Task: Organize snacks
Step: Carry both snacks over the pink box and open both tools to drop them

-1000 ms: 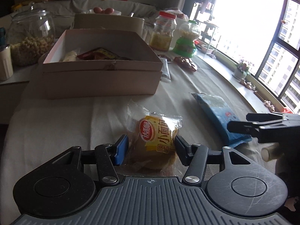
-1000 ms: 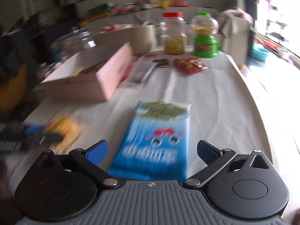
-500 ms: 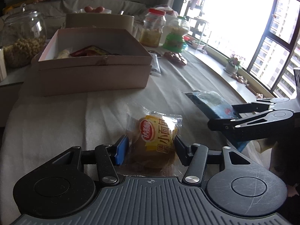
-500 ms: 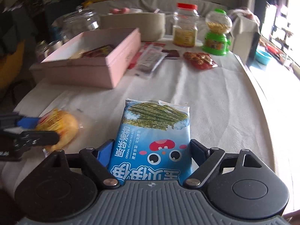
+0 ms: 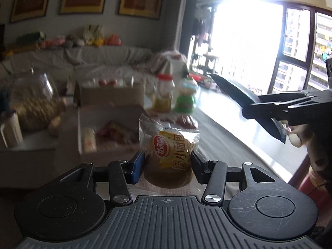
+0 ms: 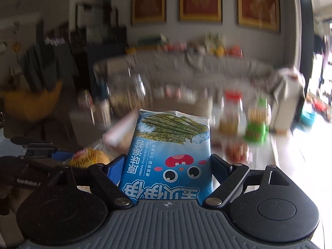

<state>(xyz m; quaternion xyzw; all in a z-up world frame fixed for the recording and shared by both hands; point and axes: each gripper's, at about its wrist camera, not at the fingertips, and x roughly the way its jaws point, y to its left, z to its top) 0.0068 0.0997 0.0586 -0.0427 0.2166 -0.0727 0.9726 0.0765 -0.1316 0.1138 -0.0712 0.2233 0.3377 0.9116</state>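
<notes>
In the left wrist view, a glass jar (image 5: 34, 101) of pale snacks blurs at the left edge, with an open pink box (image 5: 108, 132) holding wrappers just right of it. At lower centre, the left gripper (image 5: 167, 165) is clamped on a small wrapped bread (image 5: 170, 155), lifted clear of the table (image 5: 228, 143). A red-lidded jar (image 5: 164, 95) and a green dispenser (image 5: 185, 97) stand behind. At the right edge, the right gripper (image 5: 267, 112) holds a dark-looking packet aloft.

In the right wrist view, the bread appears at lower left, while the right gripper (image 6: 167, 168) at centre is closed on a blue seaweed snack packet (image 6: 170, 151), raised and tilted toward the blurred sofa.
</notes>
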